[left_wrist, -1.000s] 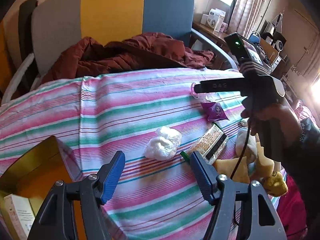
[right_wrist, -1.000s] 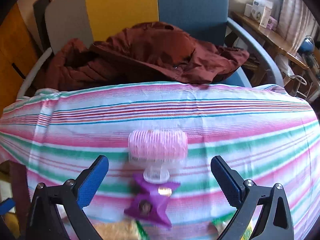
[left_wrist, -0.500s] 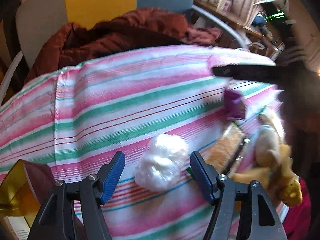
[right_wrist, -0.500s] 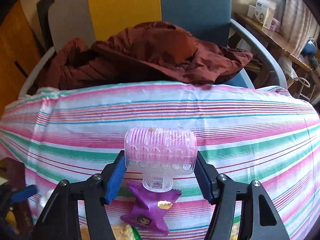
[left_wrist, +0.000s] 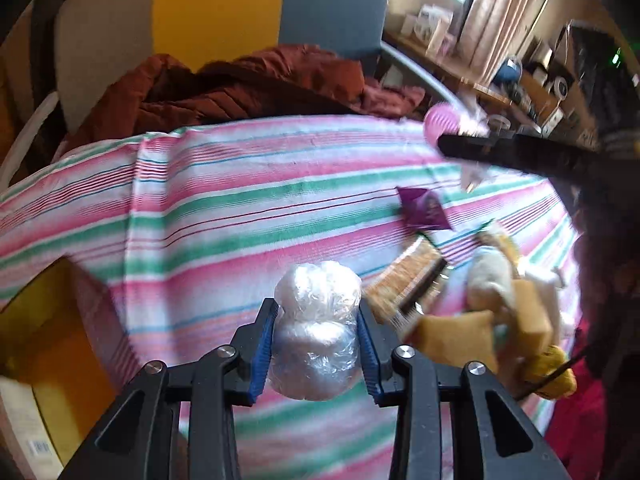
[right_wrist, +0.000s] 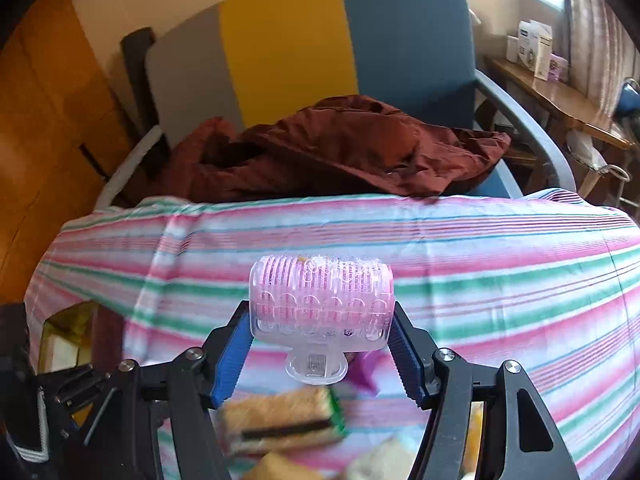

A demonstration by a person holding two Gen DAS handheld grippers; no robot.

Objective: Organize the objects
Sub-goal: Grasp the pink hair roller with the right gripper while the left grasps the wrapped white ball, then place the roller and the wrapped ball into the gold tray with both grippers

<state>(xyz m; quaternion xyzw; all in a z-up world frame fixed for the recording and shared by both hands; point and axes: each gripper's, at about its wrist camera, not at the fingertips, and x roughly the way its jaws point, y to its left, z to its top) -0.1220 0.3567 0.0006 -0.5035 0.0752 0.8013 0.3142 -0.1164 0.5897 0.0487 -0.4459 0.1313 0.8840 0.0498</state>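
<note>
On the striped cloth (left_wrist: 224,208), the left gripper (left_wrist: 316,344) has just been closing and now clenches the white wrapped bundle (left_wrist: 316,328), gripped at its middle for carrying. At one o'clock from it, the right gripper (right_wrist: 322,344), wide apart a second ago, pinches the pink roller (right_wrist: 322,300) endwise, lifted clear of the purple packet (left_wrist: 424,210) it earlier lay beside.

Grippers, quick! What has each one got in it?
Left gripper: has just closed on the white plastic-wrapped bundle.
Right gripper: shut on the pink hair roller.
</note>
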